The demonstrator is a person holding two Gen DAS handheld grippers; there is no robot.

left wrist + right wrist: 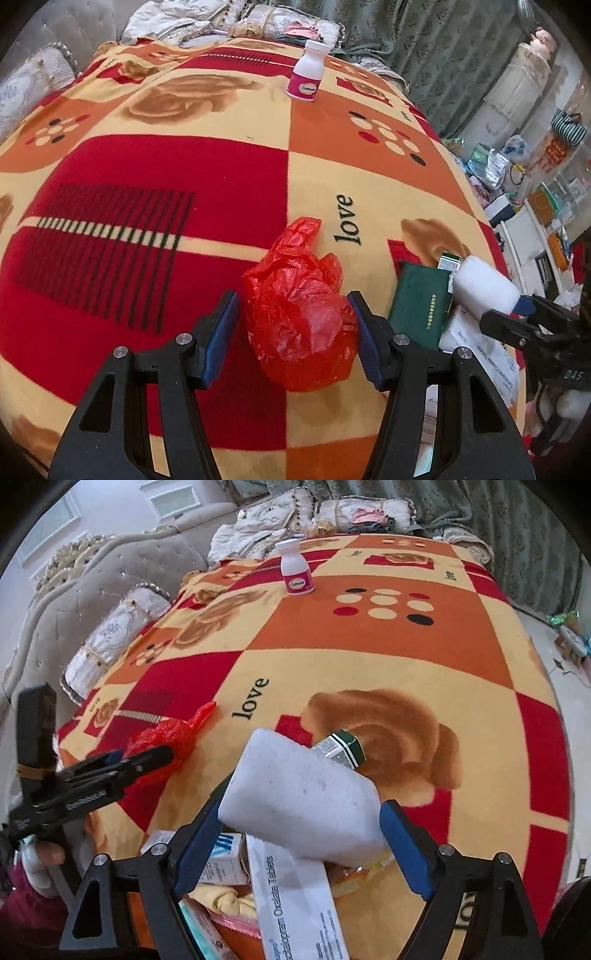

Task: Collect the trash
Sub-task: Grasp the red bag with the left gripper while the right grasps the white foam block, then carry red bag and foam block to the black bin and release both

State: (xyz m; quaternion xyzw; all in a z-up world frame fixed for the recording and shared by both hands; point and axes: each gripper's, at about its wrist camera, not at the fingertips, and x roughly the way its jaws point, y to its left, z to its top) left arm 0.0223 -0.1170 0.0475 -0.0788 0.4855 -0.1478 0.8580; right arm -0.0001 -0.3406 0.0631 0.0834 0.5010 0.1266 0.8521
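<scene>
From the left wrist, the left gripper (295, 325) straddles a crumpled red plastic bag (301, 314) lying on the patterned blanket (166, 177) of a bed. Its right finger touches the bag; the left finger stands just clear of it, so the fingers are partly closed, not yet clamped. Wide bare blanket runs ahead to a white pill bottle (308, 72) standing upright far off near the pillows (29, 88). At right the bed edge drops to a cluttered floor, and the right gripper (524, 314) holds a white sponge block (484, 291) above a green box (421, 310).

From the right wrist, the right gripper (303, 834) spreads its fingers wide around the white sponge block (299, 797), both pads against it. Only here, below it, show a long white tablet box (295, 897), smaller cartons and a tufted headboard (110, 587) at left.
</scene>
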